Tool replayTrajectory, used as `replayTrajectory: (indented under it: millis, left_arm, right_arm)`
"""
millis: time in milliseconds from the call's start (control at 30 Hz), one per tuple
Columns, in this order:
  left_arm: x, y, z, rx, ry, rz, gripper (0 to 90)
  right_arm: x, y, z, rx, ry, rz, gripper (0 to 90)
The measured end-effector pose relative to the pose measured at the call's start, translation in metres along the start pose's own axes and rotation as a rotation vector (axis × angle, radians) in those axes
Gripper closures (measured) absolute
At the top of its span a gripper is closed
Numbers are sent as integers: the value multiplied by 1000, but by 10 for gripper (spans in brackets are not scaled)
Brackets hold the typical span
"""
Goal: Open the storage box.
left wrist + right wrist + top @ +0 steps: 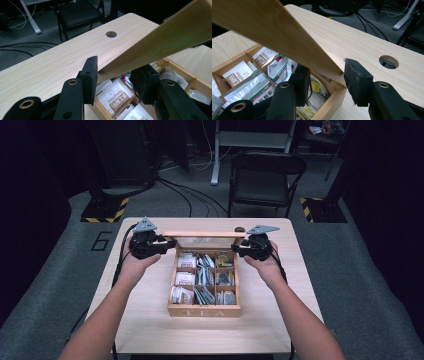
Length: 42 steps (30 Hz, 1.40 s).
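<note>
A wooden tea box (204, 310) marked TEA stands mid-table, its compartments full of tea bags (202, 280). Its lid (205, 234) is raised at the far side. My left gripper (167, 245) is at the lid's left corner and my right gripper (237, 249) at its right corner. In the left gripper view the lid (162, 42) slants down between the jaws of the left gripper (116, 75), whose pads meet it, above white tea bags (115, 96). In the right gripper view the lid (274, 32) ends between the jaws of the right gripper (324, 75), its tip against one pad.
The light wooden table (150, 330) has a round cable hole (111, 34) just behind the box. A black folding chair (265, 175) stands beyond the far edge, with cables on the floor. Bare tabletop lies on both sides of the box and in front of it.
</note>
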<state>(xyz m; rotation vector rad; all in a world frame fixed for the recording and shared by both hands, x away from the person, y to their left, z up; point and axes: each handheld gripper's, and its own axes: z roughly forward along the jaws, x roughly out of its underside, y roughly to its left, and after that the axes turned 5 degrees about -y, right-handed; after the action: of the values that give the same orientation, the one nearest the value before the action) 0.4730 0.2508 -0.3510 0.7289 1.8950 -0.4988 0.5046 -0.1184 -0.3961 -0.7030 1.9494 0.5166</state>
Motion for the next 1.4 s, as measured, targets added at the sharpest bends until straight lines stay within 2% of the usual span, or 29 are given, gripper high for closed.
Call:
replayTrajectory:
  millis: [100, 333, 533, 667, 733, 867, 967, 1233, 1400]
  left_arm:
    - [0, 1, 1, -5, -12, -9, 576]
    - [1, 6, 3, 7, -26, -36, 571]
    - [4, 10, 8, -15, 3, -39, 544]
    - [5, 13, 15, -24, 0, -51, 521]
    - [7, 15, 20, -19, 15, -58, 520]
    - [9, 15, 27, -16, 26, -63, 531]
    - [10, 17, 31, -26, 30, -52, 566]
    - [12, 23, 37, -37, 15, -50, 602]
    - [12, 25, 39, -42, -2, -65, 608]
  right_arm:
    - [-1, -3, 2, -7, -6, 20, 548]
    - [-3, -5, 3, -12, -2, 28, 550]
    - [-5, -8, 5, -17, -2, 72, 549]
    - [-7, -9, 6, -16, 2, 66, 551]
    - [-7, -9, 6, -17, 3, 65, 552]
    - [-8, -11, 7, -16, -4, 70, 553]
    - [-9, -11, 7, -13, -1, 78, 555]
    - [-10, -14, 10, -10, -14, 84, 562]
    - [-11, -17, 14, -7, -12, 98, 561]
